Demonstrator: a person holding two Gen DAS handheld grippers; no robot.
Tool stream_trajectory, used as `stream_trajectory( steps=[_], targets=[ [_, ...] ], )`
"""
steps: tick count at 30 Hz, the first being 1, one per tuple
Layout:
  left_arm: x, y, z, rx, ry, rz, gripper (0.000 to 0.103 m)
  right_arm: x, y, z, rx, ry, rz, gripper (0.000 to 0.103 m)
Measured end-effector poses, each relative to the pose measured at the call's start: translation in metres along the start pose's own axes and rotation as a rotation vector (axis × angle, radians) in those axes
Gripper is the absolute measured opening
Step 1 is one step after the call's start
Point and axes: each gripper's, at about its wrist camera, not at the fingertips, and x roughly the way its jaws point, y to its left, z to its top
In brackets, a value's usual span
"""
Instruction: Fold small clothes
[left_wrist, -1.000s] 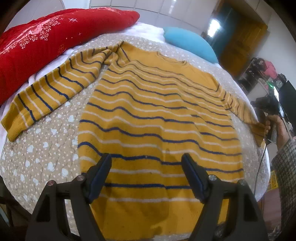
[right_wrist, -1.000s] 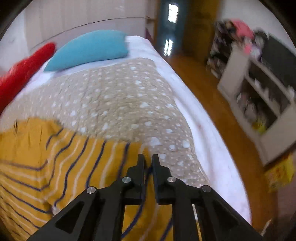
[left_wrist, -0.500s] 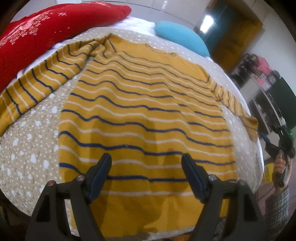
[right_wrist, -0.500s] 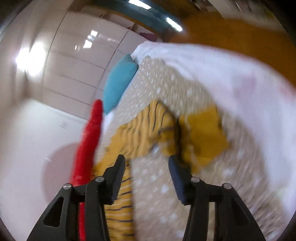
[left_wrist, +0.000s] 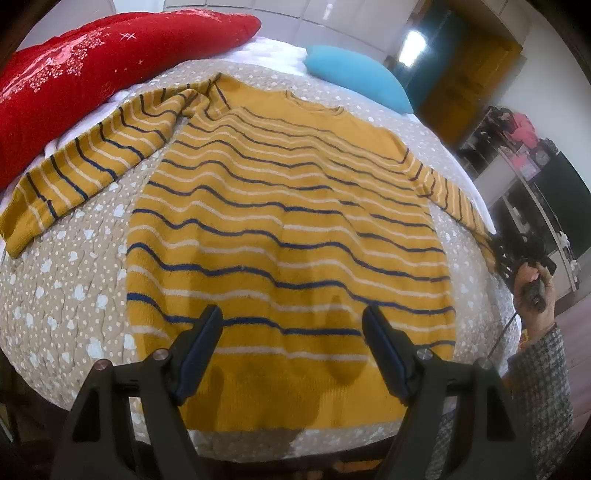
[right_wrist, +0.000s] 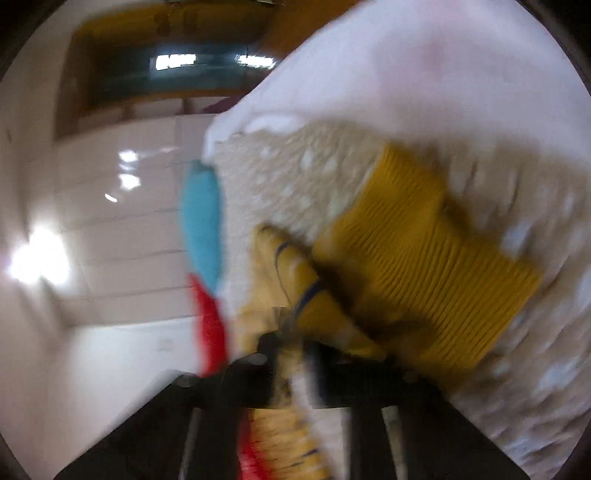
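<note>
Spotted bedspread (left_wrist: 74, 280) carries the striped sweater (left_wrist: 288, 229); left tongs (left_wrist: 291, 328) gape wide, right tongs (right_wrist: 291, 345) pinch its sleeve (right_wrist: 424, 273).

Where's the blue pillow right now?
In the left wrist view the blue pillow lies at the far end of the bed, right of the red pillow, just beyond the striped sweater's collar.

A sweater (left_wrist: 288, 229) is lying flat on the bed (left_wrist: 74, 280); two pillows (left_wrist: 92, 74) are lying behind it.
</note>
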Motion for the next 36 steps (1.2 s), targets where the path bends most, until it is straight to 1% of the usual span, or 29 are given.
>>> stream_trajectory(
  steps=[2, 3, 4, 5, 7, 8, 9, 10, 11, 13, 14, 15, 17, 20, 22, 23, 24, 25, 26, 27, 28, 29, 31, 32, 33, 34, 35, 36],
  targets=[
    [0.0, 0.0, 0.0, 0.002, -0.004, -0.002, 0.077, -0.008, 0.029, -0.002, -0.182, -0.038, -0.094, 0.006],
    [0.0, -0.001, 0.0, 0.003, -0.008, -0.003, 0.077, -0.018, 0.053, -0.008, -0.3, -0.059, -0.091, 0.006],
    [0.001, -0.001, 0.0, 0.004, -0.01, -0.008, 0.077, -0.026, 0.068, -0.012, -0.367, -0.065, -0.066, 0.006],
    [0.002, -0.002, 0.0, 0.003, -0.01, -0.013, 0.077, -0.039, 0.09, -0.022, -0.464, -0.072, 0.007, 0.006],
    [0.004, -0.005, -0.001, 0.005, -0.008, -0.023, 0.077, -0.057, 0.114, -0.039, -0.588, -0.076, 0.098, 0.006],
    [0.006, -0.006, -0.002, 0.008, -0.004, -0.024, 0.077, -0.067, 0.12, -0.049, -0.651, -0.09, 0.109, 0.006],
    [0.008, -0.006, -0.004, 0.009, 0.001, -0.025, 0.077, -0.072, 0.119, -0.059, -0.696, -0.099, 0.102, 0.006],
    [0.01, -0.006, -0.005, 0.008, 0.008, -0.026, 0.077, -0.071, 0.113, -0.065, -0.712, -0.096, 0.088, 0.006],
    [0.013, -0.005, -0.005, 0.003, 0.02, -0.027, 0.077, -0.068, 0.105, -0.068, -0.705, -0.084, 0.069, 0.007],
    [0.017, -0.003, -0.006, -0.006, 0.032, -0.028, 0.077, -0.055, 0.069, -0.071, -0.623, -0.035, 0.013, 0.007],
    [0.018, -0.002, -0.007, -0.012, 0.037, -0.029, 0.077, -0.05, 0.058, -0.071, -0.589, -0.024, -0.007, 0.008],
    [0.019, -0.001, -0.007, -0.014, 0.039, -0.029, 0.077, -0.047, 0.036, -0.072, -0.537, -0.001, -0.019, 0.008],
    [0.019, 0.002, -0.007, -0.017, 0.037, -0.025, 0.077, -0.048, 0.005, -0.084, -0.45, 0.046, -0.01, 0.009],
    [0.021, 0.006, -0.006, -0.028, 0.039, -0.024, 0.077, -0.063, -0.013, -0.094, -0.438, 0.048, -0.017, 0.008],
    [0.024, 0.006, -0.006, -0.03, 0.043, -0.025, 0.077, -0.073, -0.015, -0.094, -0.439, 0.033, -0.03, 0.008],
    [0.025, 0.006, -0.005, -0.028, 0.045, -0.026, 0.077, -0.078, -0.012, -0.089, -0.43, 0.015, -0.03, 0.012],
    [0.026, 0.005, -0.005, -0.027, 0.047, -0.027, 0.077, -0.083, -0.017, -0.084, -0.425, -0.014, -0.031, 0.023],
    [0.027, 0.004, -0.006, -0.026, 0.048, -0.03, 0.077, -0.082, -0.012, -0.076, -0.421, -0.05, -0.038, 0.032],
    [0.028, 0.003, -0.006, -0.025, 0.05, -0.031, 0.077, -0.09, -0.01, -0.071, -0.421, -0.09, -0.053, 0.052],
    [0.029, 0.002, -0.007, -0.024, 0.053, -0.032, 0.077, -0.09, -0.006, -0.064, -0.419, -0.135, -0.081, 0.061],
    [0.03, 0.001, -0.007, -0.023, 0.055, -0.032, 0.077, -0.09, -0.002, -0.056, -0.41, -0.176, -0.116, 0.066],
    [0.031, 0.0, -0.008, -0.022, 0.057, -0.032, 0.077, -0.085, 0.002, -0.049, -0.401, -0.193, -0.143, 0.066],
    [0.03, 0.0, -0.009, -0.022, 0.058, -0.03, 0.077, -0.073, 0.006, -0.036, -0.399, -0.182, -0.172, 0.064],
    [0.03, 0.0, -0.009, -0.022, 0.056, -0.031, 0.077, -0.066, 0.005, -0.033, -0.402, -0.18, -0.191, 0.053],
    [0.029, 0.0, -0.009, -0.024, 0.053, -0.031, 0.077, -0.06, 0.006, -0.028, -0.406, -0.184, -0.219, 0.034],
    [0.027, 0.001, -0.009, -0.026, 0.046, -0.031, 0.077, -0.054, 0.01, -0.022, -0.414, -0.182, -0.238, 0.023],
    [0.024, 0.003, -0.008, -0.029, 0.04, -0.03, 0.077, -0.048, 0.013, -0.016, -0.424, -0.168, -0.248, 0.006],
    [0.019, 0.006, -0.007, -0.032, 0.029, -0.027, 0.077, -0.044, 0.017, -0.01, -0.427, -0.168, -0.261, 0.006]
  ],
)
